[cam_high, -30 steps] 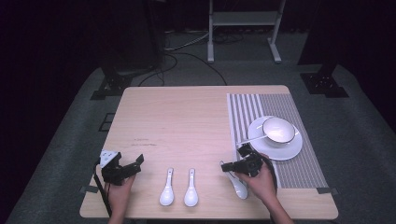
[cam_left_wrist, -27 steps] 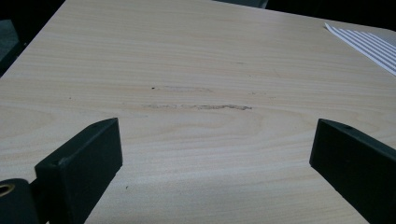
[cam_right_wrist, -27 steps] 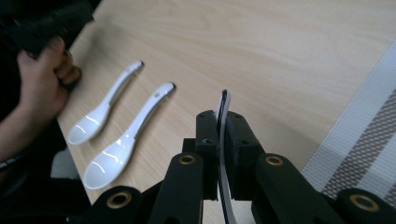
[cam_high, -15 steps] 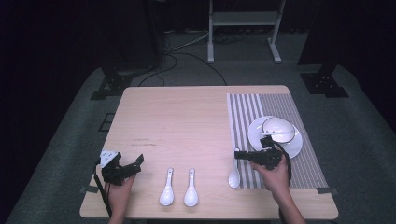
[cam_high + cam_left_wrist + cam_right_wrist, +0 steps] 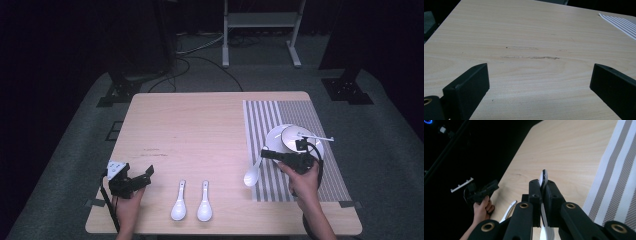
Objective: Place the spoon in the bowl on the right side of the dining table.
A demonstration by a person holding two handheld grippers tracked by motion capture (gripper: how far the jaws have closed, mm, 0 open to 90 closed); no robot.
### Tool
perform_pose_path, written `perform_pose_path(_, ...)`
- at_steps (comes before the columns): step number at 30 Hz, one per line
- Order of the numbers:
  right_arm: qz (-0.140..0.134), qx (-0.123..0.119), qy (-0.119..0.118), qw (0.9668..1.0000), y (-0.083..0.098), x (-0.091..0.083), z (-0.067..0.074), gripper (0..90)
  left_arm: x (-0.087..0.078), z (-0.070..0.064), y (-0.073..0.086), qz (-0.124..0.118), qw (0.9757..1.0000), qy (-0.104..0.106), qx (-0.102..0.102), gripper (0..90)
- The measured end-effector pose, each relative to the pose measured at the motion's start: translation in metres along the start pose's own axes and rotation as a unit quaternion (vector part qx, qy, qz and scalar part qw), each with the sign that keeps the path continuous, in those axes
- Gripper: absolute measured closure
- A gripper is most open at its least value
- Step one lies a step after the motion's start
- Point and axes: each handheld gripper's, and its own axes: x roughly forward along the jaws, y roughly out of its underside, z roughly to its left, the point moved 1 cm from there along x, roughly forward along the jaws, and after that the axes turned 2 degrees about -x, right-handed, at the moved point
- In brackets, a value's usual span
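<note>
The wooden table carries a striped placemat along its right edge, and on the mat's middle stands a white plate with a white bowl on it. The high view gives this whole layout. The left gripper view has just bare wood between its jaws and one corner of the mat, and the right gripper view looks across the table to the left hand at the table's near left corner.

There are three white spoons. Two of them lie side by side near the front edge, left of its middle, handles pointing away from the person. The third spoon is in the air at the mat's left edge, with its bowl end hanging below the grip. The right gripper is clenched on its handle, and the right gripper view shows the handle's tip standing up between the closed pads.

The left gripper rests near the front left corner, jaws spread wide and grasping nothing.

The right gripper's body and cable partly cover the plate's near rim in the high view.
</note>
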Motion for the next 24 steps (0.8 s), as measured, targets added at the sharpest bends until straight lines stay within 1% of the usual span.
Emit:
perform_pose_path(1,-0.006,-0.001,0.001,1.0000,-0.002,-0.003,0.001,84.7,0.000,0.000,0.000,0.000,1.0000,0.000,0.001,1.2)
perform_pose_path(2,-0.006,-0.001,0.001,1.0000,-0.002,-0.003,0.001,84.7,0.000,0.000,0.000,0.000,1.0000,0.000,0.001,1.2)
perform_pose_path(3,-0.020,-0.001,0.000,0.9998,-0.007,-0.011,0.002,84.7,0.000,0.000,0.000,0.000,1.0000,-0.001,0.001,1.2)
perform_pose_path(6,-0.033,-0.001,0.000,0.9994,-0.013,-0.019,0.002,84.7,0.000,0.000,0.000,-0.001,1.0000,-0.002,0.001,1.2)
perform_pose_path(15,-0.070,0.012,0.017,0.9973,-0.039,-0.044,-0.001,85.1,0.000,0.000,0.000,0.000,1.0000,-0.001,0.000,1.2)
perform_pose_path(20,-0.100,0.022,0.029,0.9943,-0.051,-0.059,-0.005,85.1,0.000,0.000,0.000,-0.001,1.0000,-0.001,0.000,1.2)
perform_pose_path(24,-0.131,0.024,0.048,0.9899,-0.057,-0.070,-0.009,85.3,-0.001,0.000,0.000,-0.003,1.0000,-0.002,0.000,1.2)
